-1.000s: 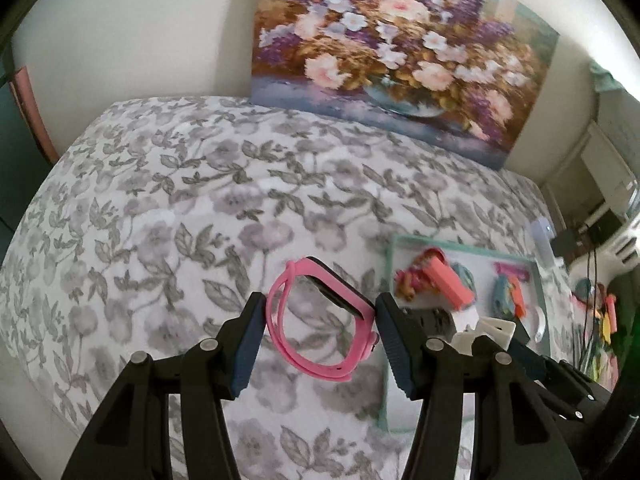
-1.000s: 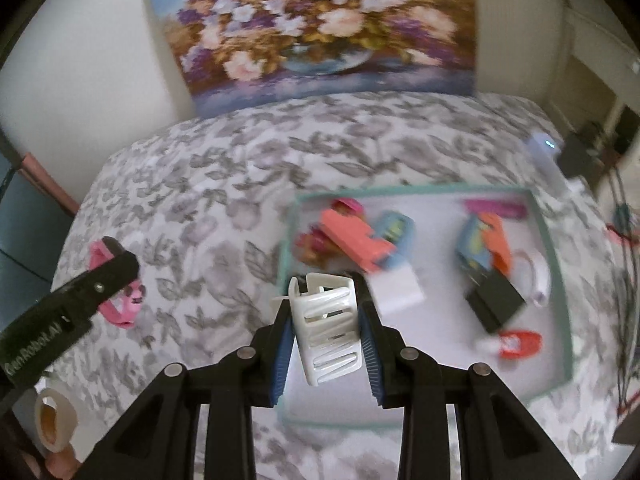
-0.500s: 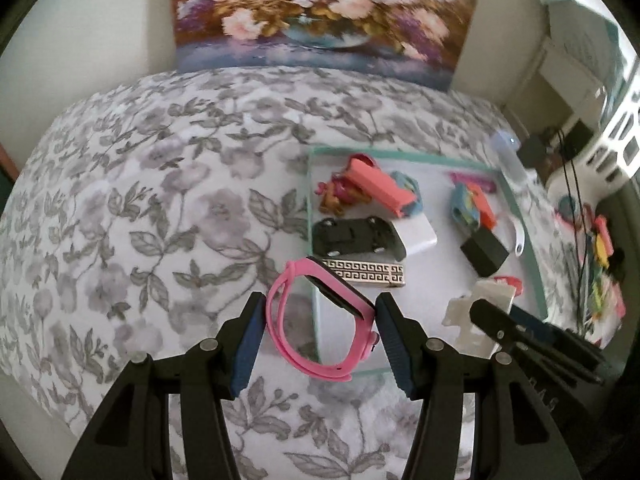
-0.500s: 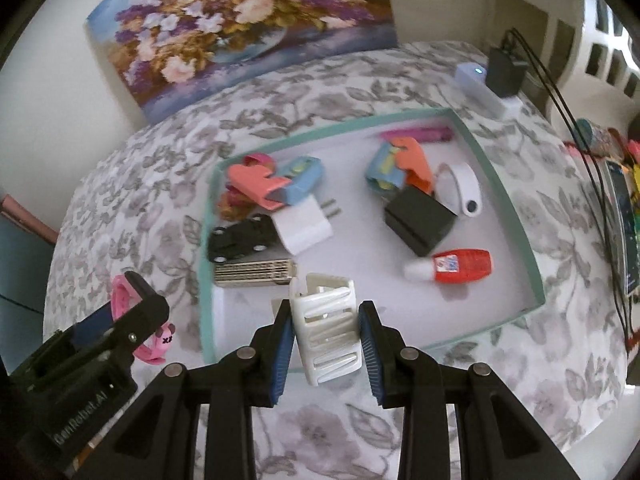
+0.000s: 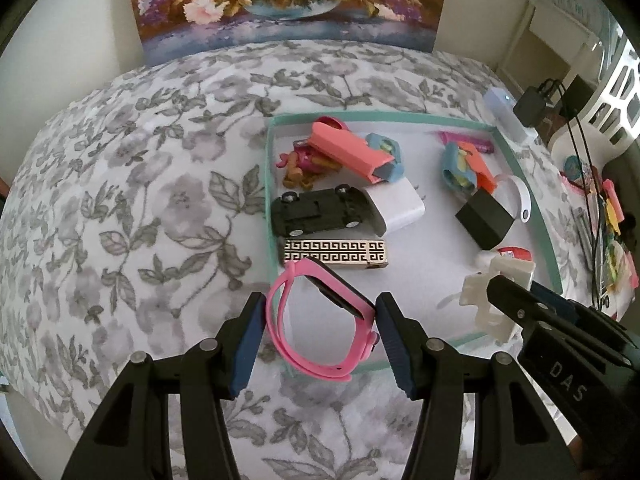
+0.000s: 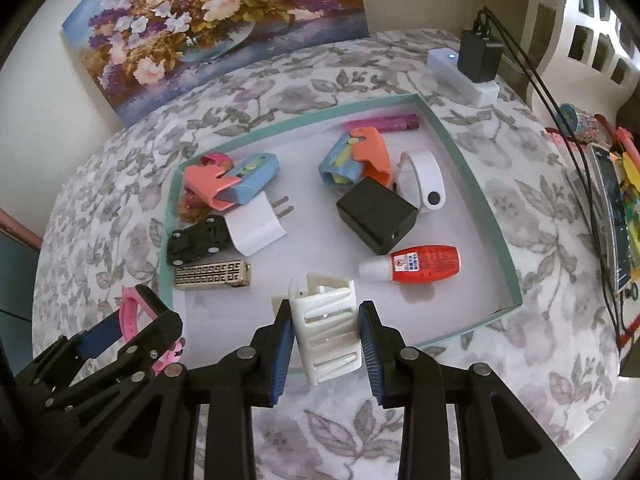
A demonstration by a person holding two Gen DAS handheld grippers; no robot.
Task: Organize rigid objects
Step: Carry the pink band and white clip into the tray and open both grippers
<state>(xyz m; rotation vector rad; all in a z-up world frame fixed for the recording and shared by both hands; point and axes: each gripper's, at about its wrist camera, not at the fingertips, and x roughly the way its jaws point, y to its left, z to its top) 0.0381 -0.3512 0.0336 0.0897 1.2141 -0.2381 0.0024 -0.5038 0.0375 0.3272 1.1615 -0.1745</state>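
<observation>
My left gripper [image 5: 320, 330] is shut on a pink wristband watch [image 5: 320, 320] and holds it over the near left corner of the teal-rimmed tray [image 5: 536, 216]. My right gripper [image 6: 325, 330] is shut on a white hair claw clip [image 6: 326, 328] over the tray's near edge [image 6: 476, 322]. The clip also shows in the left wrist view [image 5: 492, 300], and the pink watch in the right wrist view [image 6: 130, 316]. The tray holds several objects: a black toy car [image 5: 320, 210], a gold patterned lighter [image 5: 334, 254], a white charger [image 6: 258, 222], a black cube [image 6: 376, 216] and a red bottle [image 6: 416, 264].
The tray lies on a grey floral tablecloth [image 5: 140, 200]. A flower painting [image 6: 212, 20] leans on the wall behind. A white power strip with a black adapter [image 6: 476, 64] and cables sit at the far right. Clutter lies past the table's right edge [image 6: 616, 216].
Both grippers have moved toward the tray with their objects still held. The pink watch and the white clip now hang over the tray's near side.
</observation>
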